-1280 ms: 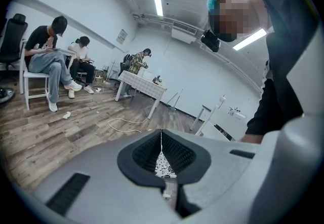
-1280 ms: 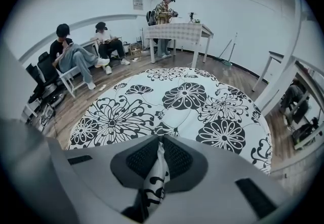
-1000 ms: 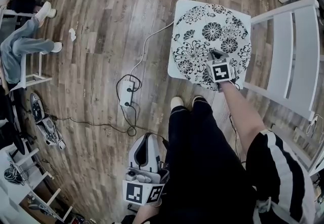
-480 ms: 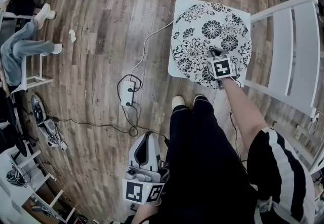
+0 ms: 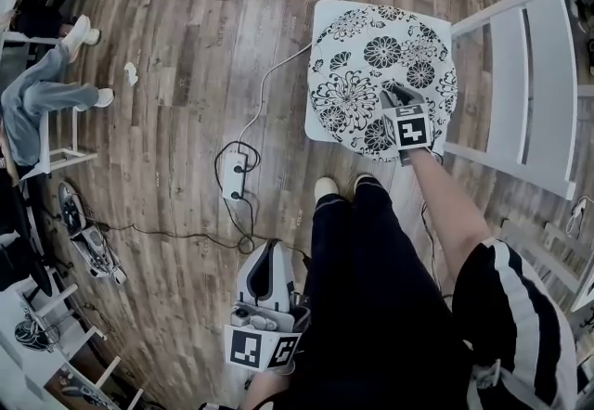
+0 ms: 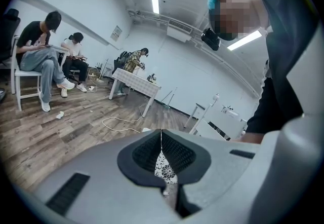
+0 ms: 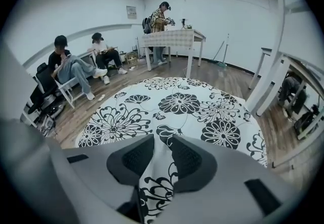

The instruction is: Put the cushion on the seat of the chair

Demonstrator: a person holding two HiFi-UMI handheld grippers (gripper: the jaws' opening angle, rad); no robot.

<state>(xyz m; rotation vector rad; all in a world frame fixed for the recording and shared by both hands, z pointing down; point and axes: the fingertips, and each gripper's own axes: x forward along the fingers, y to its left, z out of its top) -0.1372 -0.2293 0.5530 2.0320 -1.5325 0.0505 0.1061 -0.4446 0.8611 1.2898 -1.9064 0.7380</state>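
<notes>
Well, plank wood floor (image 5: 176, 46) lies open from 7 to 12 o'clock of the white slatted chair (image 5: 538, 74), whose back stands on the seat's 3 o'clock side. A round floral cushion (image 5: 371, 65) lies on the seat (image 5: 322, 11), whose bare white corners show at 10 and 8 o'clock. My right gripper (image 7: 162, 149) pinches the cushion's soft rim at 5 o'clock, ribbed pads nearly closed on cloth. My left gripper (image 6: 161, 142) hangs by my leg, jaws together, holding nothing. A power strip (image 5: 232, 173) and looped cable (image 5: 269, 74) lie at the chair's 8 o'clock.

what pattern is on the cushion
The round white cushion has black flower prints, clearest in the right gripper view.
</notes>
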